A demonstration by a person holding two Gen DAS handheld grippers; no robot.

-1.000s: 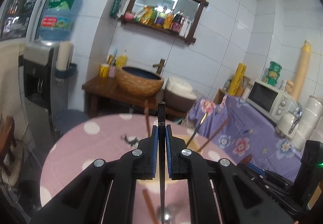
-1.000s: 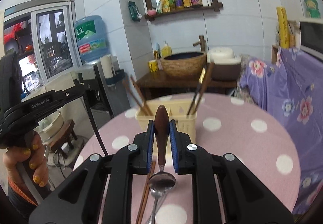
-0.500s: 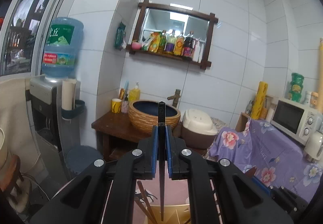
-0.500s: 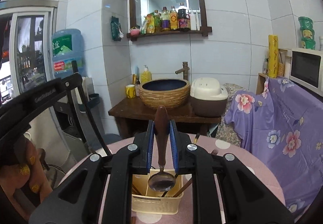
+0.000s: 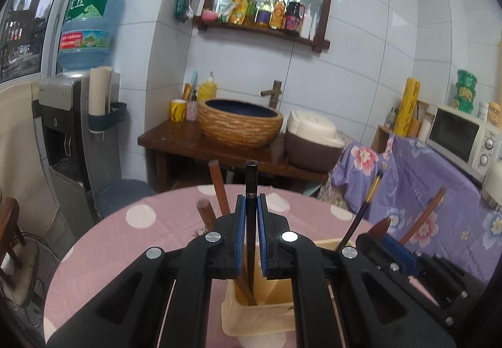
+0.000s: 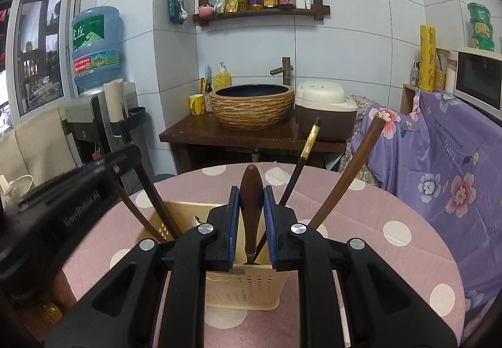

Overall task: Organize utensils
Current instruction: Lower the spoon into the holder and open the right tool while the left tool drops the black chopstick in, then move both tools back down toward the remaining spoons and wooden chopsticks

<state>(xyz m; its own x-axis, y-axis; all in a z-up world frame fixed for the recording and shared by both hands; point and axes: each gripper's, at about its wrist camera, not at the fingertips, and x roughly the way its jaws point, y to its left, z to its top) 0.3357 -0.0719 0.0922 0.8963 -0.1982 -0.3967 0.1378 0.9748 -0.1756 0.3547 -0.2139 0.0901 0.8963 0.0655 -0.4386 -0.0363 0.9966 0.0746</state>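
Two claws, each clenched on one utensil, hang over a cream holder on a pink polka-dot table. The left gripper (image 5: 251, 216) clamps a black chopstick (image 5: 251, 191) upright between its blue pads, the lower end dipping below the jaws into the left compartment of the utensil holder (image 5: 260, 315). The right gripper (image 6: 251, 210) grips a spoon by its brown wooden handle (image 6: 251, 207), the metal neck pointing down into the holder (image 6: 244, 288) directly beneath it.

A second earlier both tools were lifted clear above the tabletop (image 6: 392, 232), with the spoon's bowl hanging in the open and the holder well ahead of the jaws; half a second earlier the cameras had swung up toward the wall. Now the holder sits right under each claw and both tips have dropped inside its rim, so the delivery appears all but done, with only the release left.

Just ahead of the left claw, two brown chopsticks (image 5: 219, 188) lean out of the same compartment; ahead and to the right of the right claw, a black-and-gold chopstick (image 6: 309, 141) and a brown one (image 6: 354, 166) lean from the far side. Beyond the table stand a woven basin (image 6: 252, 106), a rice cooker (image 6: 324, 109) and a water dispenser (image 5: 67, 141)
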